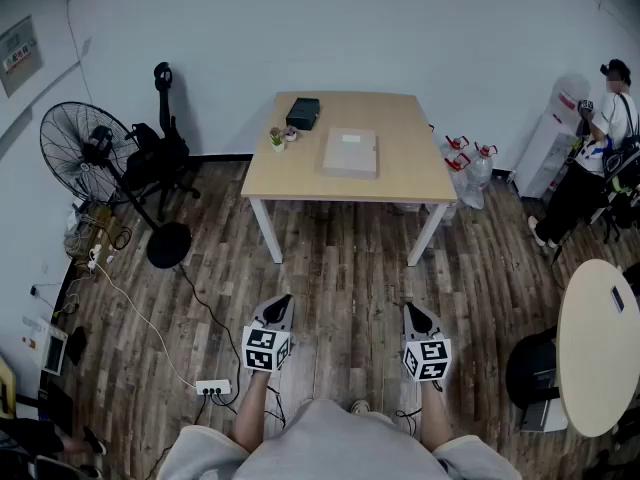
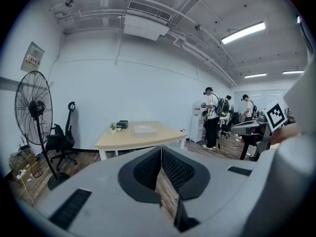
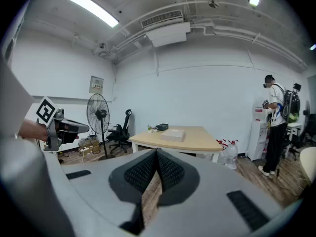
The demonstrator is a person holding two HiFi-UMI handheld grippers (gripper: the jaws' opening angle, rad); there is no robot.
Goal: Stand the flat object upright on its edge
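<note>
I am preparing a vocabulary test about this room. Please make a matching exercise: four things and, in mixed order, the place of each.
Things:
1. flat box
2. fan
3. bottles
4. black box

Places:
a. on the floor, right of the table
b. at the table's far edge
c. lying flat, table middle
d. on the floor, left of the table

Pairs: 1-c; 2-d; 3-a; 4-b

A pale flat box (image 1: 350, 152) lies flat on the wooden table (image 1: 300, 176).
</note>
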